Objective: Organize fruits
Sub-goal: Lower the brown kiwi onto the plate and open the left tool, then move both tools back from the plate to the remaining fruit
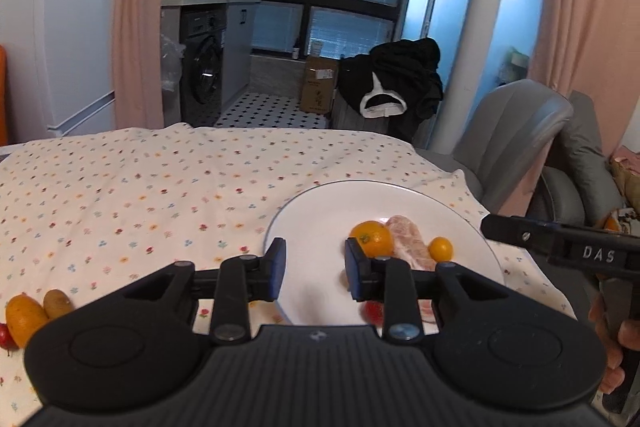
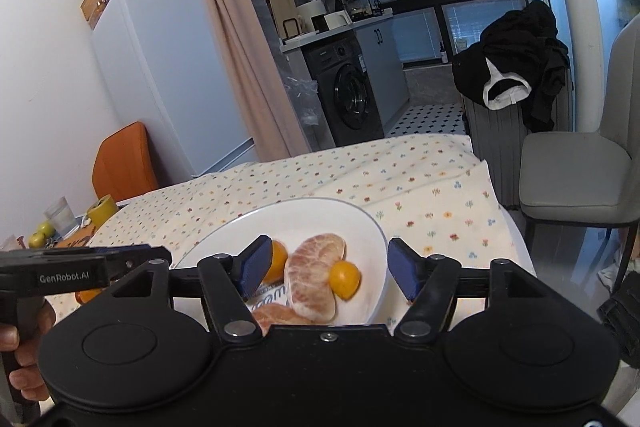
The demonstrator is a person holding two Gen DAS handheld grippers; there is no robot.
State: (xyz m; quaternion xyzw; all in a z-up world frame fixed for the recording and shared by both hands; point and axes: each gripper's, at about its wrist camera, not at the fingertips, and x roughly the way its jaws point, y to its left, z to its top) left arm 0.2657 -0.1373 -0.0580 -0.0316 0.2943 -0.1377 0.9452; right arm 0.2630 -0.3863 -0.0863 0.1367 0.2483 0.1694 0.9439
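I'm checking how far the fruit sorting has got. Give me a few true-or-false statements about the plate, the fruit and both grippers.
1. The white plate holds an orange and a peeled pomelo segment. True.
2. The left gripper is shut on the orange. False: it is open and empty.
3. A small kumquat touches the pomelo segment. True.
4. All fruit is on the plate. False: a kiwi and other fruit lie on the tablecloth.
5. The right gripper is shut. False: its fingers are spread wide.

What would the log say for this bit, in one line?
left gripper: open, empty | right gripper: open, empty | plate: orange, pomelo piece, kumquat
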